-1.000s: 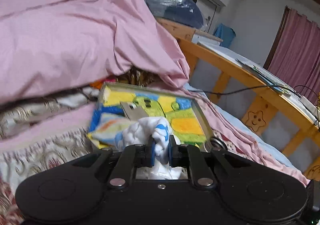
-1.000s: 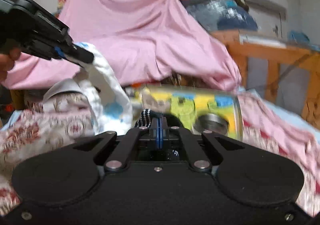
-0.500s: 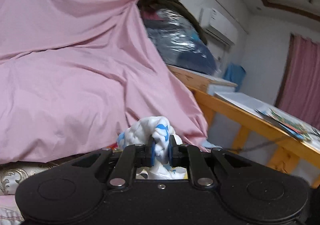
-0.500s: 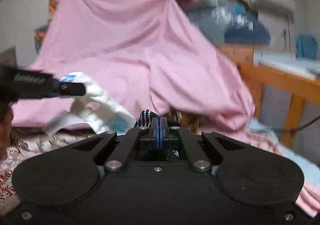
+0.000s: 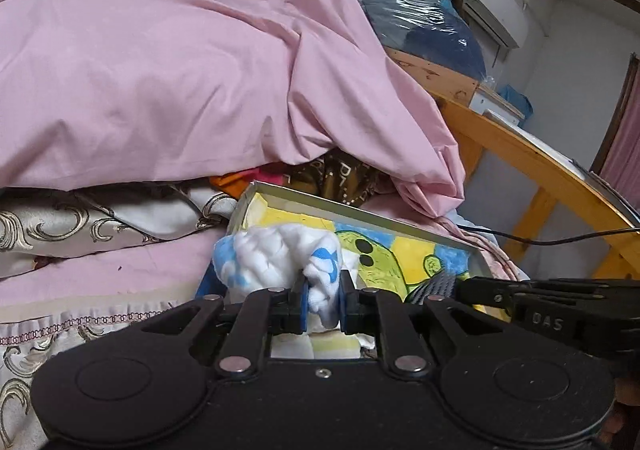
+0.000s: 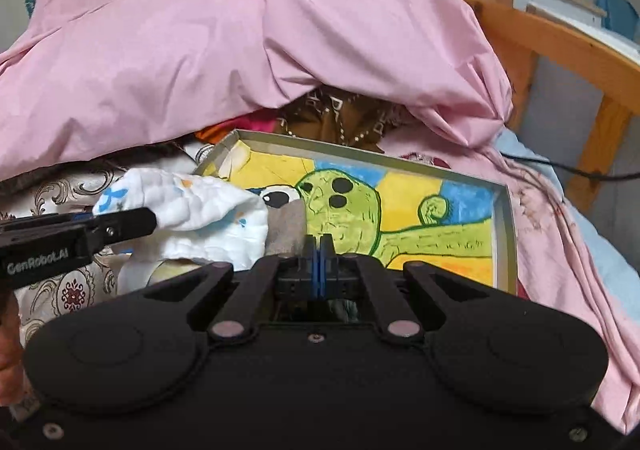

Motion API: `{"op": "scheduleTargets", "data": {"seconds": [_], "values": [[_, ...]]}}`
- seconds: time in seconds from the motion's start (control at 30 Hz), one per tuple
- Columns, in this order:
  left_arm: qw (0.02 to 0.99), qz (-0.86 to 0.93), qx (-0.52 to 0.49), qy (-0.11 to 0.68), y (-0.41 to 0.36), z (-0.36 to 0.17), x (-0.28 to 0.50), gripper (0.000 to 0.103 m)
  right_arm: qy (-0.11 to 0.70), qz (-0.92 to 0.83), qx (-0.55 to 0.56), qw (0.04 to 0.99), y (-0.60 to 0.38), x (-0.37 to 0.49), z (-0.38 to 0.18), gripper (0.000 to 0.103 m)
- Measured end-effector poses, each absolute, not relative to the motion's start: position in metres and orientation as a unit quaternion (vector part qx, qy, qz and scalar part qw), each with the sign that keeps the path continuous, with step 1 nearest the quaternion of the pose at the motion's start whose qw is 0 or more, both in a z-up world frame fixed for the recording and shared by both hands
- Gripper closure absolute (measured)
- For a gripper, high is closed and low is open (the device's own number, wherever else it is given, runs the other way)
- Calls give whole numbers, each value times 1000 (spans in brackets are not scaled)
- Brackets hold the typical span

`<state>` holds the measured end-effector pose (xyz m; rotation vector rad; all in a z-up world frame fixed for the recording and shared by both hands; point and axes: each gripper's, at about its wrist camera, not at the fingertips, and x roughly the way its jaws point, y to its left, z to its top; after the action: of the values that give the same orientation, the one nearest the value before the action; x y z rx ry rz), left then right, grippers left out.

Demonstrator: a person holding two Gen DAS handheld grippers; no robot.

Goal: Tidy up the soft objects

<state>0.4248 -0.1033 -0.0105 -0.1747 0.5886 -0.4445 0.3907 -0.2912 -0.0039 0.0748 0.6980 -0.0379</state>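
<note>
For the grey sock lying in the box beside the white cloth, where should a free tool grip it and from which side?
Grip the grey sock at its raised upper end, coming from above and from the box's open right side. That end stands clear of the box floor; on its left the white cloth held by the left tool crowds it.

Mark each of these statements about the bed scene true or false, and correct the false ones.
1. The left gripper holds a white cloth with blue print. True.
2. The right gripper has its jaws wide open. False: they are shut, with a dark patterned fabric at their tips.
3. The shallow box with a green cartoon drawing lies on the bed. True.
4. A green blanket is heaped behind the box. False: the heaped pink sheet is there.
</note>
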Motion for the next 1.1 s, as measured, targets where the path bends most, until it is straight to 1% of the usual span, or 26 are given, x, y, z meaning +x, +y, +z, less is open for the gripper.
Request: {"op": "scheduleTargets", "data": {"seconds": [0.1, 0.17, 0.23, 0.3, 0.37, 0.4, 0.47, 0.5, 0.53, 0.57, 0.6, 0.67, 0.7, 0.73, 0.77, 0.83, 0.9, 0.97, 1.03, 1.1], "values": [[924, -227, -63, 302, -107, -8, 429, 83, 351, -17, 40, 935, -289, 393, -8, 103], [922, -226, -49, 312, -110, -7, 428, 77, 354, -18, 38, 934, -287, 390, -4, 102], [918, -227, -44, 322, -109, -7, 426, 77, 352, -18, 38, 935, -286, 383, 3, 101], [916, -231, -44, 327, -108, -6, 424, 69, 344, -16, 44, 938, -289, 375, 10, 100], [917, -234, -48, 321, -104, -3, 419, 56, 332, -16, 56, 941, -292, 363, 20, 90], [918, -234, -50, 316, -102, 0, 415, 54, 326, -14, 62, 943, -294, 354, 28, 86], [925, -232, -58, 296, -96, 6, 403, 46, 311, -7, 68, 948, -296, 338, 39, 72], [928, -232, -62, 284, -92, 10, 396, 44, 304, -5, 67, 950, -296, 330, 45, 69], [931, -232, -66, 272, -89, 14, 389, 40, 296, -3, 66, 953, -297, 321, 50, 66], [935, -230, -67, 262, -86, 19, 381, 35, 288, -3, 66, 955, -297, 312, 55, 65], [939, -225, -67, 250, -83, 24, 372, 34, 279, -2, 71, 958, -298, 302, 60, 63], [948, -214, -65, 225, -77, 34, 353, 27, 263, 3, 80, 962, -300, 280, 70, 49], [952, -208, -66, 216, -74, 39, 344, 25, 249, 3, 83, 965, -301, 267, 75, 47], [956, -200, -66, 205, -70, 43, 333, 20, 233, 5, 85, 969, -301, 252, 79, 41], [960, -191, -68, 194, -65, 48, 321, 16, 218, 9, 91, 972, -302, 236, 83, 32], [967, -172, -71, 174, -56, 54, 296, 9, 195, 5, 101, 976, -303, 207, 88, 23], [972, -166, -63, 153, -46, 60, 270, 6, 176, 3, 102, 979, -301, 180, 90, 19], [976, -161, -51, 136, -37, 63, 243, 4, 161, -6, 99, 982, -296, 154, 92, 11], [980, -149, -43, 122, -29, 65, 220, 3, 148, -18, 102, 984, -289, 132, 93, 9], [984, -140, -44, 106, -22, 66, 195, 1, 132, -26, 109, 985, -281, 111, 97, 4]]}}
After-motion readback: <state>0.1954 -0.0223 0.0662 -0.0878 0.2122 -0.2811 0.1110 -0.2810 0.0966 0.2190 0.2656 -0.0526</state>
